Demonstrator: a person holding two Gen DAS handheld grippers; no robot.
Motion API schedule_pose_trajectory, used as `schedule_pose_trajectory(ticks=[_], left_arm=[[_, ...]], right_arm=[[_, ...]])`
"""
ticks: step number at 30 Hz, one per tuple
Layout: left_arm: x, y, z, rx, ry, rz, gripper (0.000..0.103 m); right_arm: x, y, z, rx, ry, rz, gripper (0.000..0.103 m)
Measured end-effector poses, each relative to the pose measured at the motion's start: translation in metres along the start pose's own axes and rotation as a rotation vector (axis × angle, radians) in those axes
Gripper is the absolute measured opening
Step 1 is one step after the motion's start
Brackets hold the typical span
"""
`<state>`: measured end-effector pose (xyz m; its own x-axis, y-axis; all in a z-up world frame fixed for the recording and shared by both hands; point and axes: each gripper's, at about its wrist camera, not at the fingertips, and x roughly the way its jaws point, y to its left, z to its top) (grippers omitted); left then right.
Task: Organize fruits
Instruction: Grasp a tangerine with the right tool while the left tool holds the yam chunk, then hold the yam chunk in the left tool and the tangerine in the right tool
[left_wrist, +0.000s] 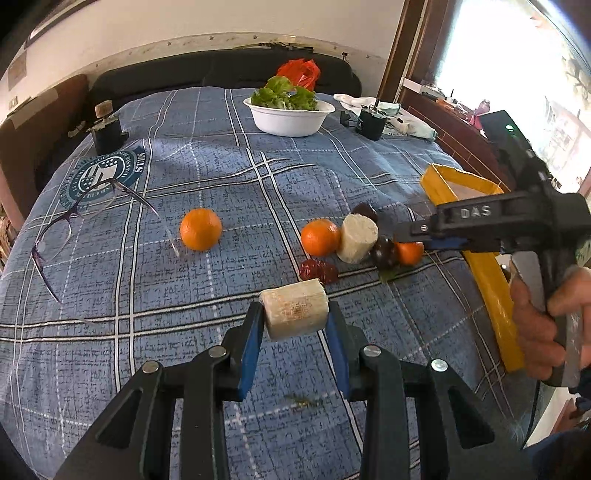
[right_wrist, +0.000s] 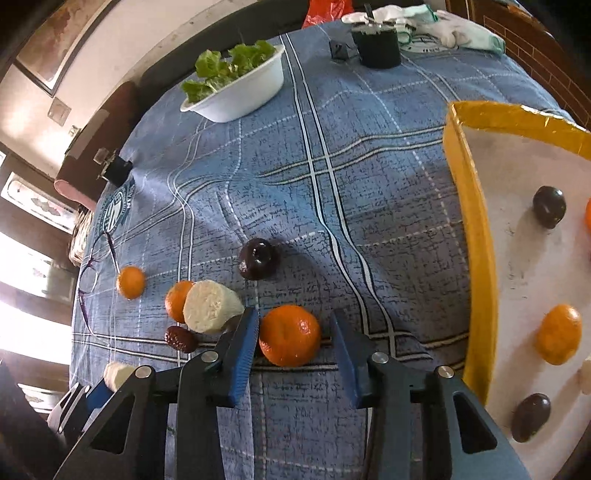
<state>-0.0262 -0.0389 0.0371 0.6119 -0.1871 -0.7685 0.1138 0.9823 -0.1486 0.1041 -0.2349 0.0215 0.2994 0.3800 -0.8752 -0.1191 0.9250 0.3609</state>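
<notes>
L gripper (left_wrist: 295, 325) clamps pale sugarcane chunk (left_wrist: 294, 314), lifted for tray (right_wrist: 476, 280); R gripper (right_wrist: 295, 332) part-open, straddling mandarin (right_wrist: 290, 335), right pad clear; not yet gripped.

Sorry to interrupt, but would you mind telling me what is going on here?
A person is sorting fruit from a blue checked cloth into a yellow-rimmed tray. The left claw grips a pale cut chunk. The right claw is around an orange, right pad not yet touching. The tray already holds some fruit.
</notes>
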Motion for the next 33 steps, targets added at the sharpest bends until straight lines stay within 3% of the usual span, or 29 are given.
schedule_pose_trajectory(ticks=[8,23,33], left_arm=[[-0.001,-0.002,0.000,0.007,0.001,0.001,0.033],[0.000,-0.027,0.003,0.068,0.001,-0.005,0.033],[-0.005,-0.056,0.004,0.157,-0.010,0.020,0.033]], right_arm=[[0.000,0.000,-0.003,0.003,-0.007,0.012,0.037],[-0.040,0.006,-0.051,-0.059,-0.052,0.036,0.037],[-0.058,0.003,-0.060,-0.067,-0.082,0.068,0.037]])
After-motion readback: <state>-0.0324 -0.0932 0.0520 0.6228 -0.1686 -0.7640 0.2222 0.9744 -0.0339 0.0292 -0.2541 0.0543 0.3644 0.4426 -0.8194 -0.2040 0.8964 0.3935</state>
